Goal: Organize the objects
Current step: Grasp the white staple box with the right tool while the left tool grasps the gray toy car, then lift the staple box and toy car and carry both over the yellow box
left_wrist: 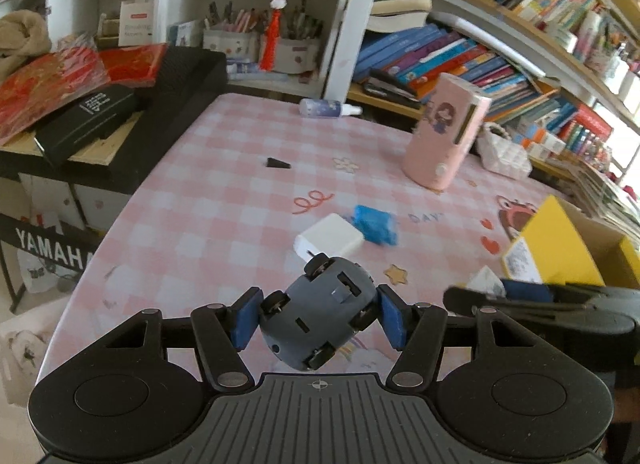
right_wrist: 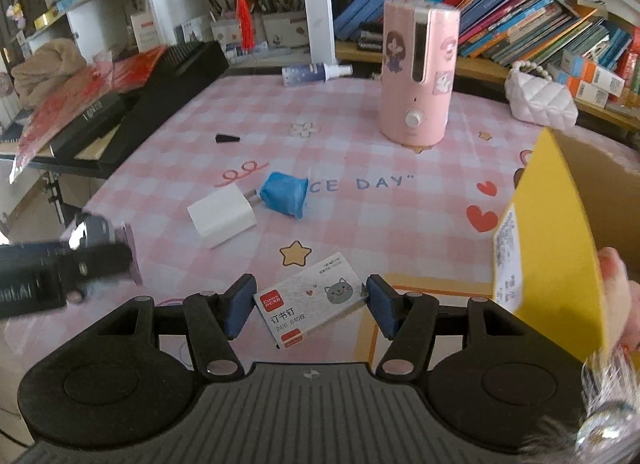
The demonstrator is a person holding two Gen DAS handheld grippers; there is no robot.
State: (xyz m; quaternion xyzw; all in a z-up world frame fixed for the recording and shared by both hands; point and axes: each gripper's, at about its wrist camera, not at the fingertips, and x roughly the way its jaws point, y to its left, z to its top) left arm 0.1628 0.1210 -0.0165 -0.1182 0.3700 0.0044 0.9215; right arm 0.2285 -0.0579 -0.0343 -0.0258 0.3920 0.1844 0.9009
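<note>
**Now both grippers carry something above the pink tablecloth**

Clearly my left gripper [left_wrist: 318,318] is clamped on the grey toy car [left_wrist: 320,316], its blue pads [left_wrist: 245,318] pressing both sides; the car is tilted, wheels showing, held above the checked tablecloth [left_wrist: 200,183]. My right gripper [right_wrist: 308,304] pinches the staple box [right_wrist: 312,300] by its short ends, the cat print facing up, also lifted over the cloth.

Taking the pink humidifier [right_wrist: 416,75] as landmark: the blue packet [right_wrist: 285,193] lies on the cloth in front of it and to its left, touching the prongs of the white charger [right_wrist: 222,215], which sits further left again. A small black wedge [right_wrist: 227,138] lies well to the humidifier's left. A spray bottle [right_wrist: 312,73] lies on its side behind and left of it, at the table's far edge. The yellow cardboard box [right_wrist: 548,232] stands open in front of the humidifier and to its right, and a white quilted bag [right_wrist: 540,97] rests just to its right.
</note>
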